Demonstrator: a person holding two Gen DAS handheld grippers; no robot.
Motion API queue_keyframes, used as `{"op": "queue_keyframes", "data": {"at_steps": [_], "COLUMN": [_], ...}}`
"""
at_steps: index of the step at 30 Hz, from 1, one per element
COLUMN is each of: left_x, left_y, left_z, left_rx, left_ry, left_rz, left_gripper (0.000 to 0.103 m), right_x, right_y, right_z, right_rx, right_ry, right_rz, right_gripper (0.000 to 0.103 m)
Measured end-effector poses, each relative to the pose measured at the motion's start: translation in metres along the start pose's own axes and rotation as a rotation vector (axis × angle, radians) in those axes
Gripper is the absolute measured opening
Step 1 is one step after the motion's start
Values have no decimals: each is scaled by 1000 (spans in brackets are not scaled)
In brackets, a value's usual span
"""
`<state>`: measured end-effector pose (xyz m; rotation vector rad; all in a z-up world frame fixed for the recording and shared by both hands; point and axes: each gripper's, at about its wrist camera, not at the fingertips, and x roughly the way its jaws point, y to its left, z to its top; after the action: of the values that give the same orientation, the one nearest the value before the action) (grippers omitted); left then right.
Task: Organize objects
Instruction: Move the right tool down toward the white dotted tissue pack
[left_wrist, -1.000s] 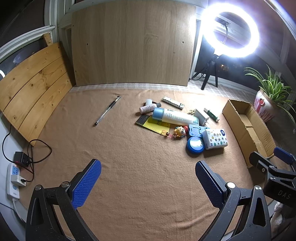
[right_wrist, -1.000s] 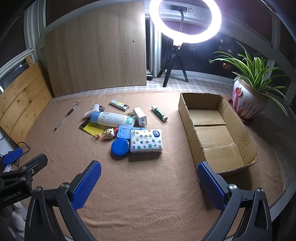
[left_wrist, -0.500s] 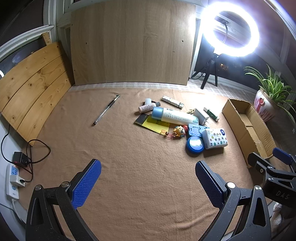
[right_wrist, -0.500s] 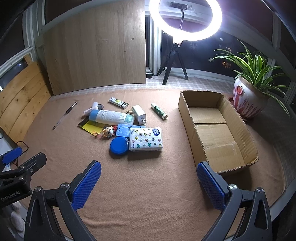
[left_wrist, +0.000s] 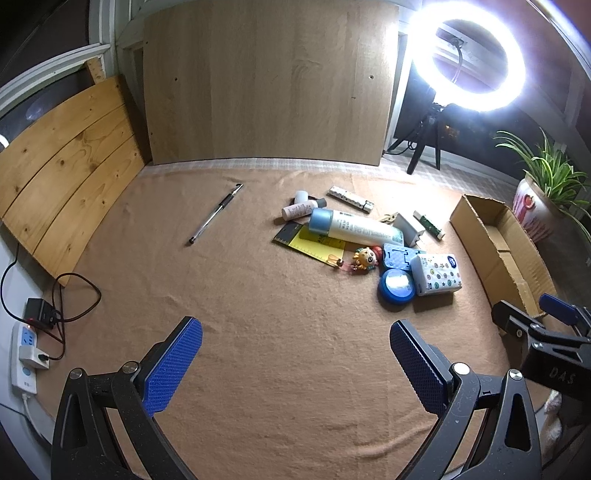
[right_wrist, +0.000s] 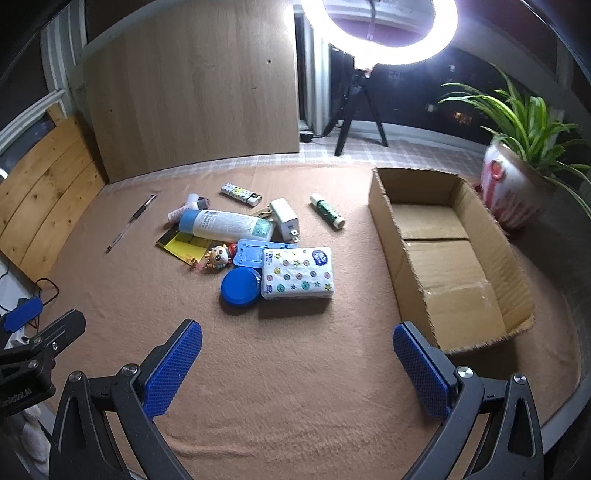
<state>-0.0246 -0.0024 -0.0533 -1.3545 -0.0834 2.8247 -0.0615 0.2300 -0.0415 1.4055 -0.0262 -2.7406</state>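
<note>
A pile of small items lies mid-table: a white bottle with a blue cap (right_wrist: 225, 225), a tissue pack (right_wrist: 297, 273), a round blue tin (right_wrist: 240, 286), a white charger (right_wrist: 283, 218), a doll keychain (right_wrist: 216, 256), a yellow card (left_wrist: 314, 243) and a glue stick (right_wrist: 327, 210). A pen (left_wrist: 216, 214) lies apart to the left. An open cardboard box (right_wrist: 448, 254) stands at the right, with nothing inside. My left gripper (left_wrist: 295, 363) and right gripper (right_wrist: 297, 367) hover open over the near cloth, holding nothing.
A tan cloth (left_wrist: 258, 314) covers the table. Wood panels (left_wrist: 258, 81) stand at the back and left. A ring light (right_wrist: 376, 29) on a tripod and a potted plant (right_wrist: 517, 184) sit at the back right. A power strip (left_wrist: 26, 354) with cables lies at the left edge.
Both grippers have drifted slightly, so the pile and box sit a little differently in each view. No object has moved and both grippers stay open.
</note>
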Motion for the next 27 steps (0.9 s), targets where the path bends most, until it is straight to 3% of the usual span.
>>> {"op": "queue_keyframes", "data": {"at_steps": [10,15,19,23,25,27], "left_x": [7,10,11,10,9,8], "left_y": [18,30,37,46,51,58], "left_z": [-3,-6,-8,-11,-13,-15], "left_rx": [-40,-66,-84,-102,-114,-132], "left_ry": [26,35,38,43,44,45], "left_rz": [21,38,53,69,78,90], "left_gripper": [103,103,103,103,103,103], "right_x": [36,63,95,128,145,157], "right_y": [2,0,-3,-3,-2,-3], "right_z": [33,58,79,94,98,100], "right_rx": [-30,-43,-2,23,31,53], "right_ry": [49,93,195,274,333,374], "right_rz": [85,116,177,189,202,205], "right_gripper": [102,97,82,77,60,55]}}
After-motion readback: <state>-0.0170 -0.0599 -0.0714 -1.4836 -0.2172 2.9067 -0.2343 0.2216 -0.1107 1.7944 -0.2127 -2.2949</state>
